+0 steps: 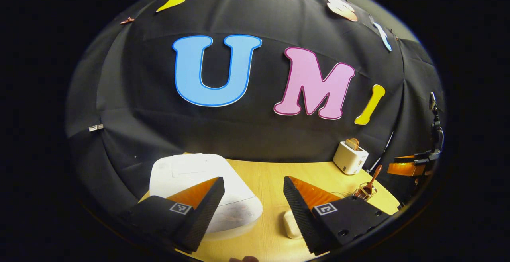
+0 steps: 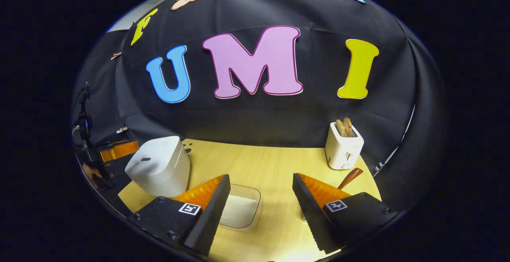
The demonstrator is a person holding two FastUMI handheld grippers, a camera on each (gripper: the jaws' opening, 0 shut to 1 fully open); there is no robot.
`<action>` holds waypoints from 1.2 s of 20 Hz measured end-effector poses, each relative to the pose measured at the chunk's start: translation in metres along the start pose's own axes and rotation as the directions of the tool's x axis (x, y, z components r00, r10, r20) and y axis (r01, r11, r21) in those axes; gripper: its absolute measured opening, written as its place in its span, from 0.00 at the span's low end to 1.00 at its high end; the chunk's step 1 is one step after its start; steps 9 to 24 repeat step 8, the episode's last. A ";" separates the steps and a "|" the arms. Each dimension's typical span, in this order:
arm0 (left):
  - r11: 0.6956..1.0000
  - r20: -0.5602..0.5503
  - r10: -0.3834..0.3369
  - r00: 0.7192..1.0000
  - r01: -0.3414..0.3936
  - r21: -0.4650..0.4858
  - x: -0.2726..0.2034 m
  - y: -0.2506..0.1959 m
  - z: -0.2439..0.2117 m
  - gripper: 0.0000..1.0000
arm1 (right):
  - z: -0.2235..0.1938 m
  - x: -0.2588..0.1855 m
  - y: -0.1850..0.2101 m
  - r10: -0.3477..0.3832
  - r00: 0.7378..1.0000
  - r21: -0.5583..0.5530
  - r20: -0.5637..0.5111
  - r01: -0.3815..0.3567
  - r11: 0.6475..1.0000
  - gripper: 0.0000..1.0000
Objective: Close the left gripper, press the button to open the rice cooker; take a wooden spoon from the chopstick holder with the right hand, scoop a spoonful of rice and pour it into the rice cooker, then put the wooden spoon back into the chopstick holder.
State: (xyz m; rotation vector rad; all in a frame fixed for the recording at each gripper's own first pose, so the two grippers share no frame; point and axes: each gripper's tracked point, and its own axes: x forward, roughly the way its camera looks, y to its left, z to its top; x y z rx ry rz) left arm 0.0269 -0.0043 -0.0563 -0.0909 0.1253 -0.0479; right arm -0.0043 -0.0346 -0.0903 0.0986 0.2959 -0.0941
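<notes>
Both grippers held wide open over the table, nothing in either.

We saw the left gripper gaping wide and empty just above the closed white rice cooker, which sat at the left of the wooden table. The right gripper was spread just as wide, gripping nothing, with the clear tub of rice between its fingers. The wooden spoon stood in the wire holder, near a white toaster by the back wall.
</notes>
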 end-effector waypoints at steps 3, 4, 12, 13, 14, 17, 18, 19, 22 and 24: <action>1.000 0.011 -0.001 1.000 0.001 -0.001 0.001 0.002 0.003 0.95 | -0.003 -0.002 0.000 -0.004 1.000 0.001 -0.008 0.004 1.000 0.97; 1.000 0.013 0.001 1.000 -0.001 0.001 0.002 0.003 0.004 0.95 | -0.003 -0.003 0.001 -0.001 1.000 0.002 -0.011 0.001 1.000 0.97; 1.000 0.002 0.005 1.000 -0.005 0.005 0.000 0.003 0.001 0.95 | -0.005 -0.002 -0.001 -0.008 1.000 0.002 -0.017 0.008 1.000 0.97; 1.000 0.002 0.005 1.000 -0.005 0.005 0.000 0.003 0.001 0.95 | -0.005 -0.002 -0.001 -0.008 1.000 0.002 -0.017 0.008 1.000 0.97; 1.000 0.002 0.005 1.000 -0.005 0.005 0.000 0.003 0.001 0.95 | -0.005 -0.002 -0.001 -0.008 1.000 0.002 -0.017 0.008 1.000 0.97; 1.000 0.002 0.005 1.000 -0.005 0.005 0.000 0.003 0.001 0.95 | -0.005 -0.002 -0.001 -0.008 1.000 0.002 -0.017 0.008 1.000 0.97; 1.000 0.002 0.005 1.000 -0.005 0.005 0.000 0.003 0.001 0.95 | -0.005 -0.002 -0.001 -0.008 1.000 0.002 -0.017 0.008 1.000 0.97; 1.000 0.002 0.005 1.000 -0.005 0.005 0.000 0.003 0.001 0.95 | -0.005 -0.002 -0.001 -0.008 1.000 0.002 -0.017 0.008 1.000 0.97; 1.000 0.002 0.005 1.000 -0.005 0.005 0.000 0.003 0.001 0.95 | -0.005 -0.002 -0.001 -0.008 1.000 0.002 -0.017 0.008 1.000 0.97; 1.000 0.002 0.005 1.000 -0.005 0.005 0.000 0.003 0.001 0.95 | -0.005 -0.002 -0.001 -0.008 1.000 0.002 -0.017 0.008 1.000 0.97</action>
